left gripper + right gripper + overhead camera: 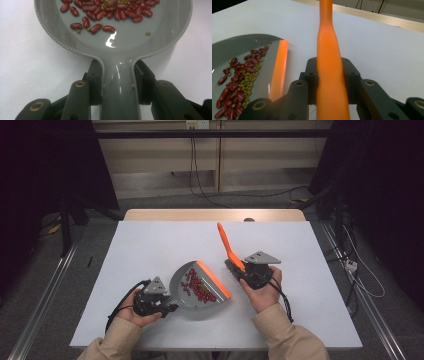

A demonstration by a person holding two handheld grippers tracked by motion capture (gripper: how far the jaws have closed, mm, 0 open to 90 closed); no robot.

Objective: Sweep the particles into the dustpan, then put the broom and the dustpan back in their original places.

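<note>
Lab or recording room, not a home. A plain white rectangular bench [150, 250] with a pale wooden far edge stands alone on grey carpet floor [45, 285]. Black curtains [45, 170] hang to both sides, closing off the area. Beige panelled back wall [165, 155] carries a white wall socket [196, 124], with black cables [200, 185] trailing from it down across the floor. Metal floor rails [47, 290] run along either side of the bench. No household furnishings nearby.
</note>
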